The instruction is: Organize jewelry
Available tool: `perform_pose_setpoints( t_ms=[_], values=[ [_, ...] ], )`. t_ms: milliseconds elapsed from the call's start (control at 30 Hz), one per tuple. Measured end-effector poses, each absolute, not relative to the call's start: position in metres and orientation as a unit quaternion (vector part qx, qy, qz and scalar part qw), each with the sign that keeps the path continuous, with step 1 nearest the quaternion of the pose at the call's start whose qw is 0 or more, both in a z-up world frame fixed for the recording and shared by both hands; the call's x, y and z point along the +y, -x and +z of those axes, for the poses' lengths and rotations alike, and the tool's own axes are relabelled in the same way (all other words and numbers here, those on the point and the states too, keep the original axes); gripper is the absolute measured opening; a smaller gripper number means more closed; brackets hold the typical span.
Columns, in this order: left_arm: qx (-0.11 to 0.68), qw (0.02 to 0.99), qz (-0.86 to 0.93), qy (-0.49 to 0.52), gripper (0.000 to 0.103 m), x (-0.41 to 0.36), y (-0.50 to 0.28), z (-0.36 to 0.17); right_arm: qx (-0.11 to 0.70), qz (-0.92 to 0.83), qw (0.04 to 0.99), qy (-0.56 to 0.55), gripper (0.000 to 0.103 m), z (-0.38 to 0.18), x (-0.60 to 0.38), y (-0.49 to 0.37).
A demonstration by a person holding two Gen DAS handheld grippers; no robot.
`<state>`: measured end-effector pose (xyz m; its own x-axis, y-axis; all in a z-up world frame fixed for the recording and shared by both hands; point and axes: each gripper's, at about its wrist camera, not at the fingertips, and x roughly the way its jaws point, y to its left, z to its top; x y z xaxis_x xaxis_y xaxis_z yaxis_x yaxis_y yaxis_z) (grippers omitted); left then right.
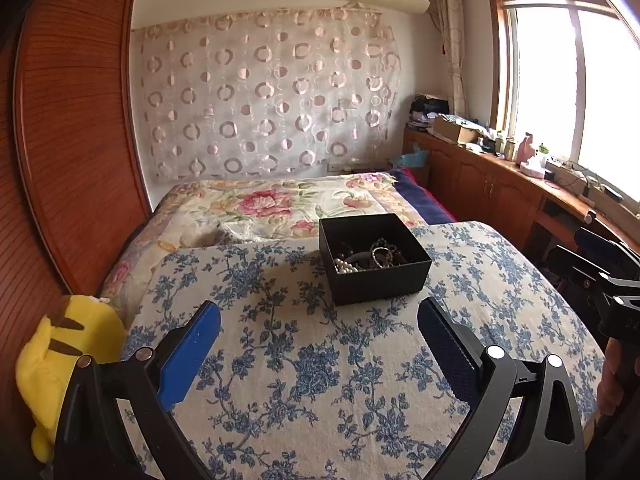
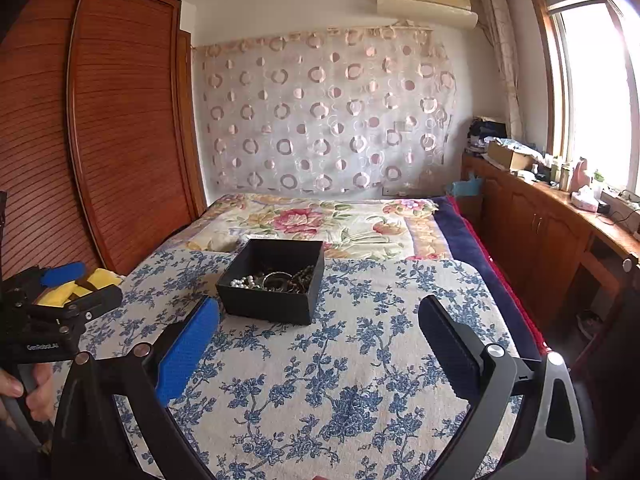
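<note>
A black open box [image 1: 380, 280] stands on a table covered with a blue-flowered cloth [image 1: 320, 380]. It holds a heap of jewelry [image 1: 370, 258]: white pearls, dark beads and metal bangles. In the right wrist view the box [image 2: 276, 300] sits ahead and left, with the jewelry [image 2: 276, 279] inside. My left gripper [image 1: 319, 314] is open and empty, just short of the box. My right gripper [image 2: 319, 310] is open and empty, to the right of the box. The left gripper also shows at the left edge of the right wrist view [image 2: 60, 304].
A bed with a floral cover [image 1: 260, 204] lies behind the table. A wooden wardrobe [image 1: 72, 140] stands to the left. A yellow plush toy [image 1: 60, 360] sits at the table's left edge. A cluttered wooden counter [image 1: 500, 172] runs under the window on the right.
</note>
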<state>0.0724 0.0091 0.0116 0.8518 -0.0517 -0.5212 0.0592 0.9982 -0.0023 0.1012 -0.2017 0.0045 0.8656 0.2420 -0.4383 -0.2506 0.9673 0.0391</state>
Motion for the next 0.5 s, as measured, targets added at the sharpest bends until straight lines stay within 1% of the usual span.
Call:
perform_pose_setpoints(
  t_ms=[500],
  values=[
    [0.267,0.963,-0.026,-0.003,0.095,0.0086,-0.0685,0.0108,0.227,0.129,0.965,0.007,0.1,-0.0006,-0.2006,-0.0997]
  ],
)
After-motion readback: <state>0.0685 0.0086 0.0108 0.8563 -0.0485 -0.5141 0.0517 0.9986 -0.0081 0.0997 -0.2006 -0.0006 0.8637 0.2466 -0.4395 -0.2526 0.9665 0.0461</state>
